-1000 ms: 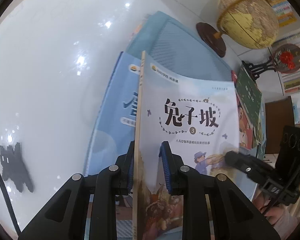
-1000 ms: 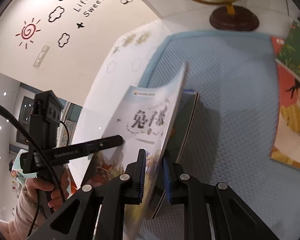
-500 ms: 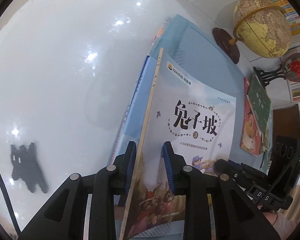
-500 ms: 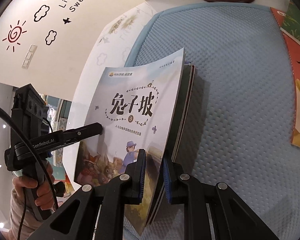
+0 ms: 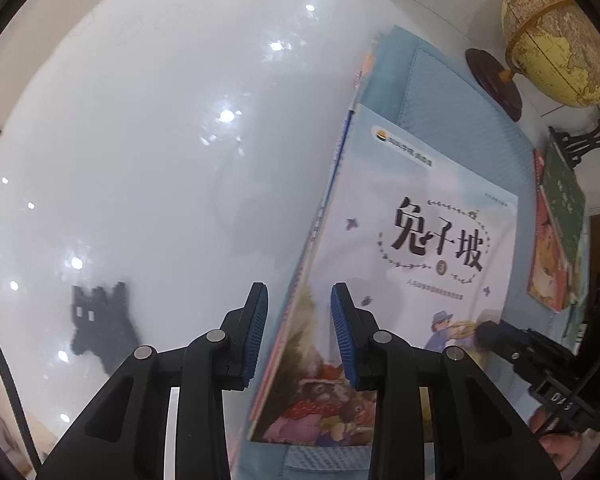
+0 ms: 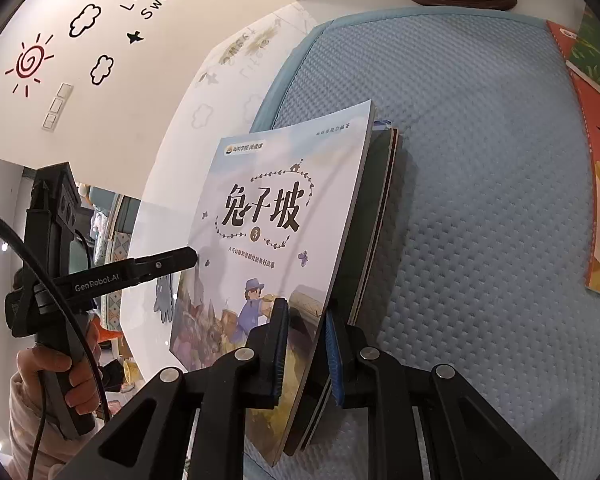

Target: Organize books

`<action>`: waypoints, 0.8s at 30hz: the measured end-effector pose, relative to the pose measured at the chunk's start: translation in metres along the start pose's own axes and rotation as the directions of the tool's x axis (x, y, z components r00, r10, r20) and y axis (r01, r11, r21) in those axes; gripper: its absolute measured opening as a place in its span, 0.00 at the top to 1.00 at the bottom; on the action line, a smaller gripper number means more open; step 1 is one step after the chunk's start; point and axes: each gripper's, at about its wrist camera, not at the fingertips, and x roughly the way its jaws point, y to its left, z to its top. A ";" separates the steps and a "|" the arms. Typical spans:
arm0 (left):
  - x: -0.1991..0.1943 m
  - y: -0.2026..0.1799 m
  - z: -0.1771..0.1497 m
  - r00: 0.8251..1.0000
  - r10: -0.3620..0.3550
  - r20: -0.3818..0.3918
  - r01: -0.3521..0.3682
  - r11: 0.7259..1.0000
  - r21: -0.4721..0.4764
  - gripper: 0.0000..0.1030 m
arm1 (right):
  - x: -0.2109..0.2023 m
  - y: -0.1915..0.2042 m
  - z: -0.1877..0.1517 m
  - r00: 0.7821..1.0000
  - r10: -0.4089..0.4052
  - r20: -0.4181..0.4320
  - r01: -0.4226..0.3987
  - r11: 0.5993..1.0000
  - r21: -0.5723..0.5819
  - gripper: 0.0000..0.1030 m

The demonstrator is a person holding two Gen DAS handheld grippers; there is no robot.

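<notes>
The left tongs (image 5: pixel 299 334) were clamped on the spine edge of the pale-blue picture book (image 5: pixel 416 264) a second ago; now they are opening, with the book between the pads but free of them. The right tongs (image 6: pixel 306 354) stay clamped on its other edge — they alone carry it. The book has sunk almost flat onto the other books (image 6: pixel 376 216) on the blue mat (image 6: pixel 480 140) of the surface, so the stacking seems nearly done.

Left hand-held gripper (image 5: pixel 299 334): black arms; blue ribbed pads; silver screws; black cable; white "GenRobot.AI" lettering; pale sleeve (image 6: pixel 22 426).
</notes>
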 end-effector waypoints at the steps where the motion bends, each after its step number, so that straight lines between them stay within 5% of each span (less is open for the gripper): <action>1: -0.003 -0.002 -0.001 0.999 0.029 0.013 -0.029 1.000 0.010 0.71 | -0.002 -0.001 0.000 1.000 -0.008 -0.002 0.008 1.000 0.005 0.82; 6: -0.013 -0.012 -0.005 0.996 0.077 0.040 -0.078 0.997 0.010 0.71 | -0.026 -0.010 0.000 0.997 -0.020 0.079 0.019 1.000 0.009 0.56; 17: -0.037 -0.077 -0.007 0.985 0.113 0.130 -0.124 0.989 0.079 0.71 | -0.102 -0.050 -0.009 0.963 -0.147 0.224 0.162 0.986 -0.051 0.50; 24: -0.031 -0.145 -0.010 0.990 0.063 0.127 -0.083 0.984 0.160 0.71 | -0.155 -0.104 -0.034 0.930 -0.253 0.266 0.266 0.964 -0.010 0.50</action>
